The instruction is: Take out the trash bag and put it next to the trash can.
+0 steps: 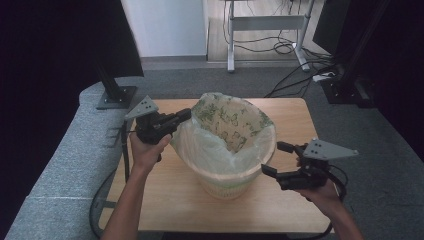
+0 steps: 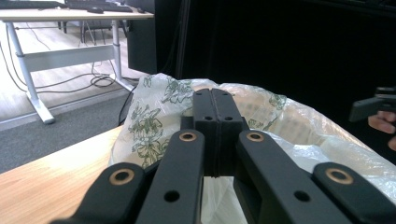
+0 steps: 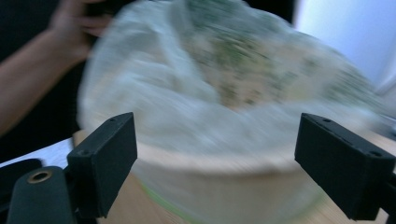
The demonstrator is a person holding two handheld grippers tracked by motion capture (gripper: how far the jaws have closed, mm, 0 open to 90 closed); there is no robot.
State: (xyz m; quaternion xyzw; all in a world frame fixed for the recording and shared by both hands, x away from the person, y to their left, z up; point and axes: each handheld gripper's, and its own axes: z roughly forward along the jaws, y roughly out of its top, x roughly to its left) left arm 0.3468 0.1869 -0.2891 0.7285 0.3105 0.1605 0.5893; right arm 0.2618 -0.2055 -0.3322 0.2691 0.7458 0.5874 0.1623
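A wooden bench stands on grey carpet, with a white-framed desk and loose cables on the floor beyond it. At the middle of the bench sits a pale round bin, lined with a thin white bag printed with green flowers; the bag's mouth stands up above the rim and spills over the sides. The left gripper reaches the bag's left upper edge, and in the left gripper view its jaws are pressed together against the printed plastic; whether film lies between them cannot be told. The right gripper hovers just beside the bin's right side, jaws wide apart, the bin blurred between them in the right gripper view.
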